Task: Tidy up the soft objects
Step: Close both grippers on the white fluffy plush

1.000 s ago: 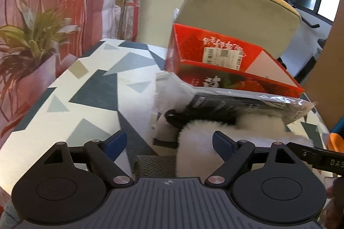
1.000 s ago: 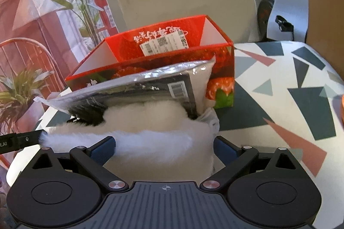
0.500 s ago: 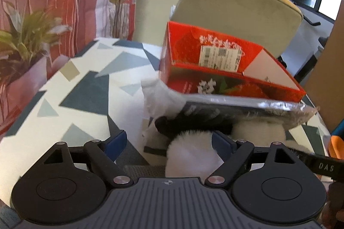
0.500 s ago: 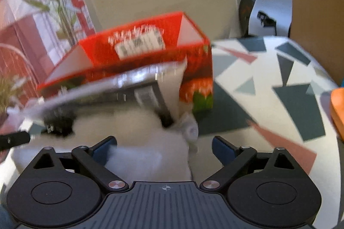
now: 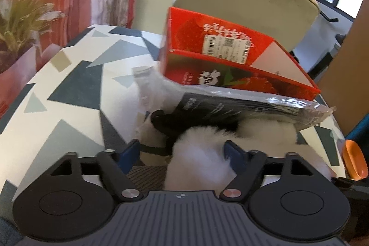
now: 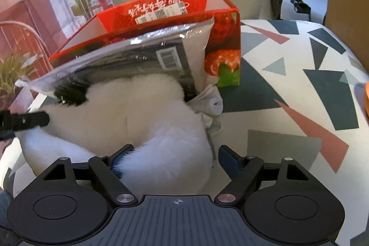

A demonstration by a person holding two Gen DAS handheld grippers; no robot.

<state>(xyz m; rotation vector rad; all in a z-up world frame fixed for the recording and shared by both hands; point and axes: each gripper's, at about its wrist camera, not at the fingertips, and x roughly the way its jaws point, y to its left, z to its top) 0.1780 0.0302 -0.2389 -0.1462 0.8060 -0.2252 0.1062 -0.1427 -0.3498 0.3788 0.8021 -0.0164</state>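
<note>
Closing in from both ends, two hand-held grippers bracket a fluffy white plush bundle (image 5: 198, 153) lying on a table with a white, grey and pink triangle-patterned cloth (image 5: 69, 93). At far left, the left gripper (image 5: 181, 149) has its blue pads partly spread and has just been narrowing, with one end of the plush between them; its right pad appears to touch the fur, though blur makes a firm pinch hard to confirm. Resting across the top of the plush is a flat, glossy plastic-wrapped black packet (image 6: 143, 56), which leans against an open red cardboard box printed with strawberries (image 6: 221, 38) just behind. At right, the right gripper (image 6: 176, 157) has likewise just been drawing its jaws inward around the plush's other end, the left pad buried in fur and the right pad clear of it. Should the bundle be lifted now, the loose packet could slide off or snag the box rim and tip the box, and a shallow bite on fluffy pile alone could let one end slip free.
</note>
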